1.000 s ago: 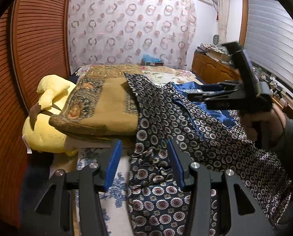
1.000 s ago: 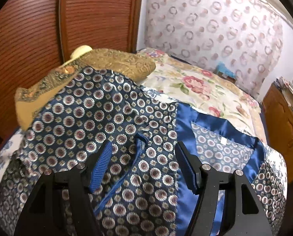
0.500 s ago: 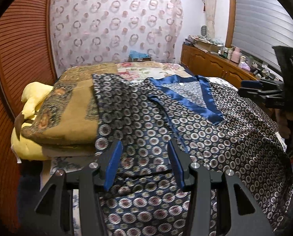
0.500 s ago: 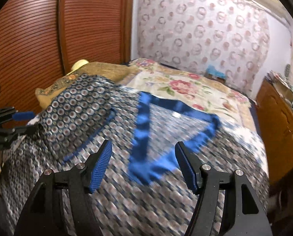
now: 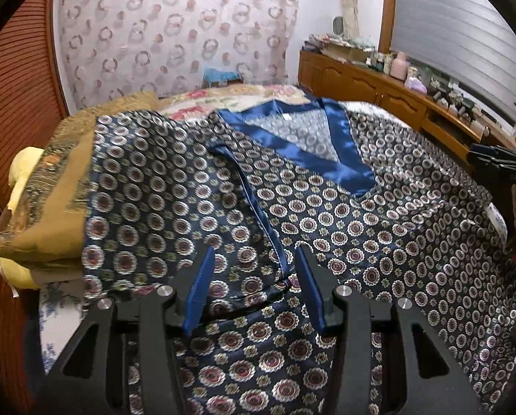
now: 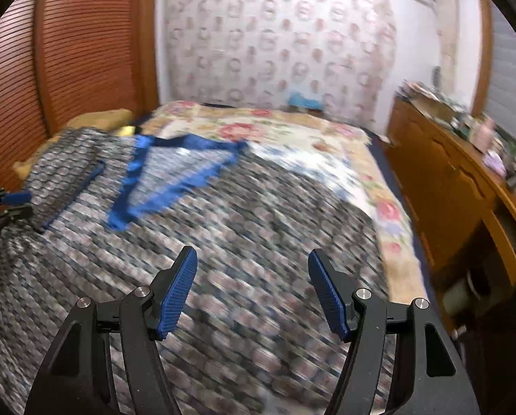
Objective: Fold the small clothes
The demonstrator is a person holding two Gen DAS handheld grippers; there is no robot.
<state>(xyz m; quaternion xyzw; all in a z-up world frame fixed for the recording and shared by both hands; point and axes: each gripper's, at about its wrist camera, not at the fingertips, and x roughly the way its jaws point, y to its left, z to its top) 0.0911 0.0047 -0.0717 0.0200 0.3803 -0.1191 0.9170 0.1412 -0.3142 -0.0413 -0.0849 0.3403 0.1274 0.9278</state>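
Spreading out across the bed (image 6: 389, 186), the patterned top (image 5: 379, 242) lies collar-far. Left of its blue collar (image 5: 327, 152), our left gripper (image 5: 254, 276) hovers, jaws spread, empty; right gripper (image 6: 252, 290) likewise. We should pinch matching hem corners, keeping tension even.

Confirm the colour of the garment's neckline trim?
Shiny solid blue trim on the medallion-print garment; clearest in the left wrist view.
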